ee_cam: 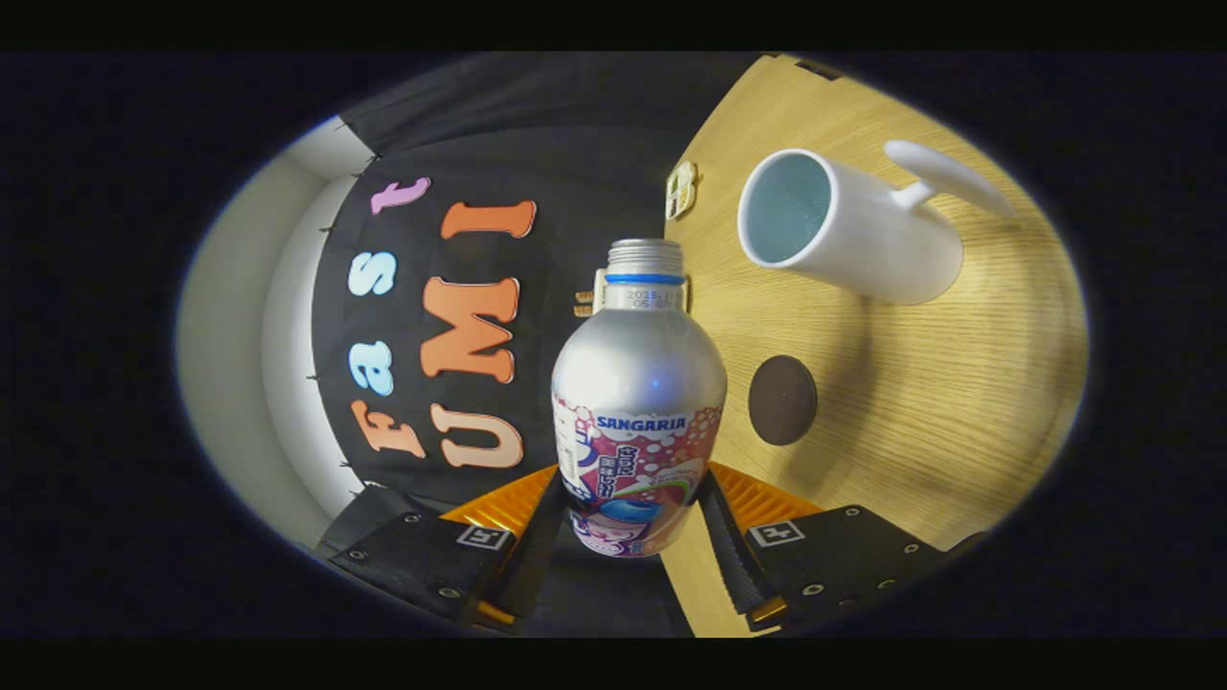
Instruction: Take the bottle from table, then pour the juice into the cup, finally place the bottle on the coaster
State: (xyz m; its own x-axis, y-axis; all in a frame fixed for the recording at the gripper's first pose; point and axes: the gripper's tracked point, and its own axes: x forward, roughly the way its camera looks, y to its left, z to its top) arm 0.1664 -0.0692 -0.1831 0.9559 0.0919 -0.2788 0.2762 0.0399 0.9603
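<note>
We see the tool (pixel 628 537) clenched on the bottle (pixel 637 402) at centre frame, uncapped mouth up; the cup (pixel 848 225) sits upper right, the coaster (pixel 782 400) on the tabletop (pixel 939 412) between.

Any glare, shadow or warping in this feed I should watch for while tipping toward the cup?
Gripper view: a small highlight sits on the bottle shoulder, held between the tongs; the cup throws a soft shadow on the table toward the coaster; fisheye bends the table edge; focus looks sharp.
</note>
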